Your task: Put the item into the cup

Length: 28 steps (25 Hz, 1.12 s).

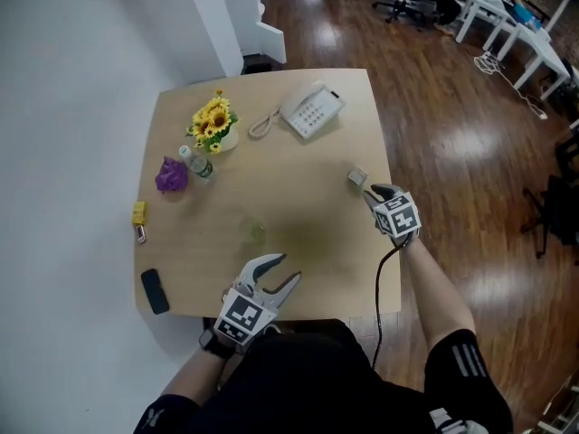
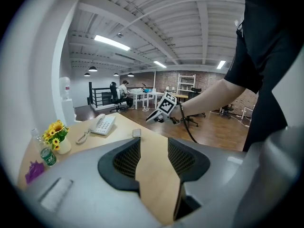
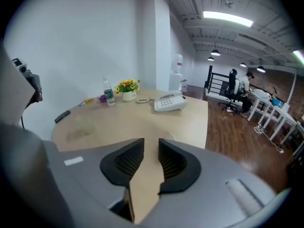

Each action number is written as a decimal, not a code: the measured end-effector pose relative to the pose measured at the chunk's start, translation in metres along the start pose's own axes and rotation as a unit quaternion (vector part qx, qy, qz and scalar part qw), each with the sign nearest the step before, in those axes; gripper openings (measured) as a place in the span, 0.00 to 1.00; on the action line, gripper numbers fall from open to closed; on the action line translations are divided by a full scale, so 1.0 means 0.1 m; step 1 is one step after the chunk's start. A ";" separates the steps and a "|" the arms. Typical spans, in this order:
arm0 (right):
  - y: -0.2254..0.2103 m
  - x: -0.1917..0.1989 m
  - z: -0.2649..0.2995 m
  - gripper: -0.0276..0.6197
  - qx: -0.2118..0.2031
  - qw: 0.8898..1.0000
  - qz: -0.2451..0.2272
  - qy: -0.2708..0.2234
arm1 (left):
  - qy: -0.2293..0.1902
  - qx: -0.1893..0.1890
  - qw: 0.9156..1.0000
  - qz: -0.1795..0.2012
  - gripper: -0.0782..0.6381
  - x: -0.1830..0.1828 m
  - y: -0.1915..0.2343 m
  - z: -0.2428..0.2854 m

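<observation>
A small grey-beige block, the item (image 1: 356,177), lies on the wooden table (image 1: 298,161) near its right edge. My right gripper (image 1: 375,193) sits just behind the item with its jaws open and nothing between them (image 3: 151,158); a pale sliver of the item (image 3: 171,137) peeks over the right jaw. A faint, see-through cup (image 1: 253,233) stands near the table's middle front. My left gripper (image 1: 288,269) hovers over the front edge, jaws wide open and empty (image 2: 151,148). The left gripper view shows the item (image 2: 137,133) and the right gripper (image 2: 159,115) beyond it.
A white telephone (image 1: 310,110) and a sunflower vase (image 1: 215,127) stand at the back. A small bottle (image 1: 200,164), a purple object (image 1: 170,175), a yellow item (image 1: 138,212) and a black remote (image 1: 155,290) line the left side. Wooden floor surrounds the table.
</observation>
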State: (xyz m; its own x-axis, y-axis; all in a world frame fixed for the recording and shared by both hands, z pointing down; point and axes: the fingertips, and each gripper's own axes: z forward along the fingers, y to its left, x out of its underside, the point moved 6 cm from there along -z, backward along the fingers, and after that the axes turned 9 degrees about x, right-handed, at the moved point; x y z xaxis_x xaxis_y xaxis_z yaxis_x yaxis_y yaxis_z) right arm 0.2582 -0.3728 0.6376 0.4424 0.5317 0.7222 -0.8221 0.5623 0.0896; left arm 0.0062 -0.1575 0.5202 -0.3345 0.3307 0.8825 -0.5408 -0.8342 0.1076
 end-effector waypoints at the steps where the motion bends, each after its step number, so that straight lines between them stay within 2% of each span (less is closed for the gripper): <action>1: -0.09 0.03 0.11 0.21 0.003 1.000 0.007 0.008 | 0.001 0.000 1.000 -0.001 0.36 -0.02 0.01 0.06; 7: -0.43 0.16 0.63 0.21 0.009 0.999 0.018 0.042 | 0.011 -0.006 1.000 -0.012 0.36 -0.06 0.08 0.30; 14: -0.55 0.24 0.98 0.23 -0.003 0.996 0.016 0.085 | 0.025 -0.017 0.999 -0.021 0.36 -0.07 0.14 0.38; 20: -0.57 0.32 1.12 0.22 -0.014 0.995 0.011 0.097 | 0.038 -0.028 0.999 -0.025 0.36 -0.04 0.15 0.35; 22: -0.56 0.32 1.12 0.18 -0.016 0.995 0.014 0.095 | 0.040 -0.031 0.998 -0.028 0.36 -0.03 0.16 0.33; 24: -0.54 0.32 1.11 0.06 -0.015 0.996 0.014 0.090 | 0.041 -0.034 0.998 -0.029 0.36 -0.03 0.18 0.31; 28: -0.50 0.27 1.03 0.06 -0.012 0.997 0.003 0.078 | 0.039 -0.040 0.998 -0.025 0.36 -0.05 0.21 0.28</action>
State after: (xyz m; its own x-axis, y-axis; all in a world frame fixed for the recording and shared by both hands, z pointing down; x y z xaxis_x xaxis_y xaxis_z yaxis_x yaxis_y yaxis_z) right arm 0.2745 -0.4521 0.7231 0.4892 0.6267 0.6066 -0.8170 0.5727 0.0673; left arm 0.0180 -0.1886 0.5306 -0.3618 0.4073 0.8386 -0.6168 -0.7790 0.1123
